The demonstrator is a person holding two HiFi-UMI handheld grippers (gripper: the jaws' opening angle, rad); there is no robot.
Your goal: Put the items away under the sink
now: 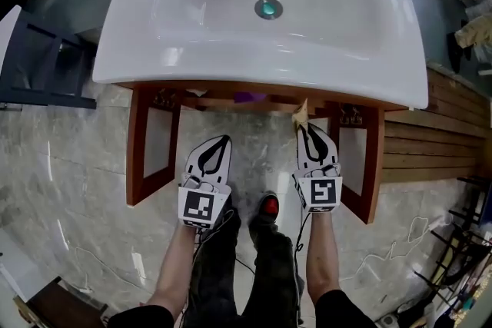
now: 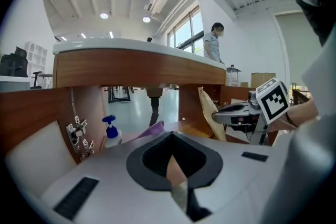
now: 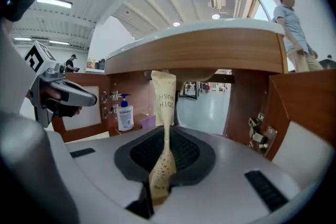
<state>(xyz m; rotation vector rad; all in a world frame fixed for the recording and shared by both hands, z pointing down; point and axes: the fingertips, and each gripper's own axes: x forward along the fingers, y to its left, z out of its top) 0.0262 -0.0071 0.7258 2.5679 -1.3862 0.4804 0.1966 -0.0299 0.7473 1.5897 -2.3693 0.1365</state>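
Toothbrush packet (image 3: pixel 163 102), a flat tan paper sleeve, stands upright from my right tongs (image 1: pixel 306 131), which are pinched shut on its lower end. It sits just below the front edge of the white sink (image 1: pixel 231 74), at the mouth of the open cabinet. It looks light, thin and floppy, and I judge it easily creased, so a firm pinch low on the sleeve seems steadiest. My left tongs (image 1: pixel 221 142) are drawn narrow, holding nothing I can make out. A pump bottle (image 3: pixel 124 113) stands at the shelf's left side.

White grippers (image 1: pixel 221 139) (image 1: pixel 305 127), checkered marker cubes (image 1: pixel 201 206), black sleeves (image 1: pixel 142 316)
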